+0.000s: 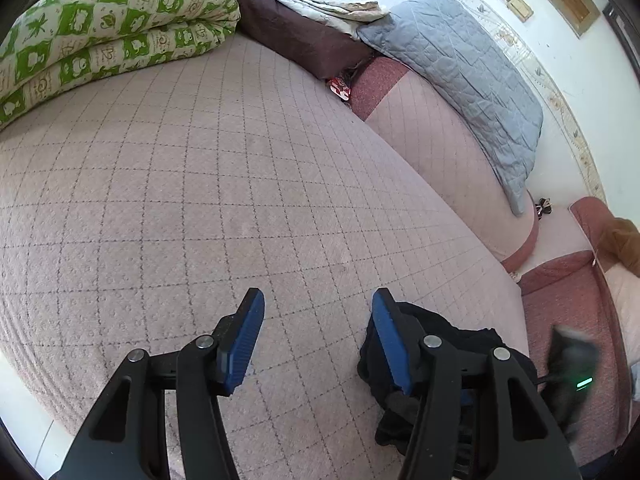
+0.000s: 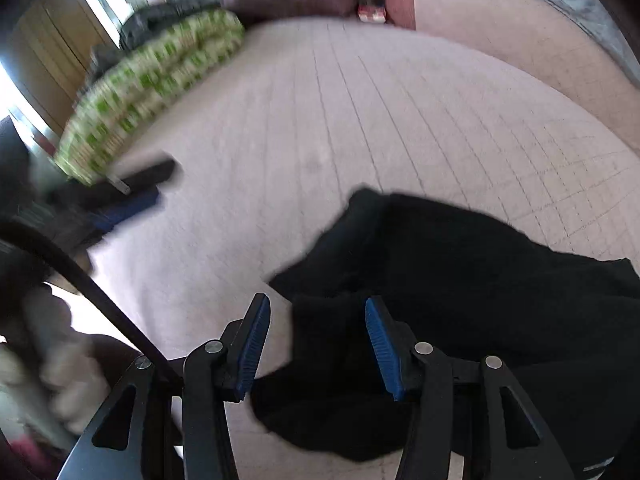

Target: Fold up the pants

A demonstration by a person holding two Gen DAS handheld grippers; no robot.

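Observation:
Black pants (image 2: 460, 264) lie crumpled on the pink quilted bed cover (image 2: 320, 120), near its front edge. My right gripper (image 2: 316, 344) is open, its blue pads on either side of a fold of the pants, just above the cloth. My left gripper (image 1: 318, 336) is open over the bare cover, with the pants (image 1: 440, 332) showing behind and under its right finger. The left gripper also shows blurred at the left of the right wrist view (image 2: 132, 192). The right gripper shows blurred at the lower right of the left wrist view (image 1: 572, 364).
A folded green-and-cream quilt (image 1: 100, 36) lies at the back left of the bed. A grey-blue quilted pillow (image 1: 464, 80) and dark red bedding (image 1: 304, 36) lie along the back right. The bed edge runs along the lower left of the left wrist view (image 1: 24, 412).

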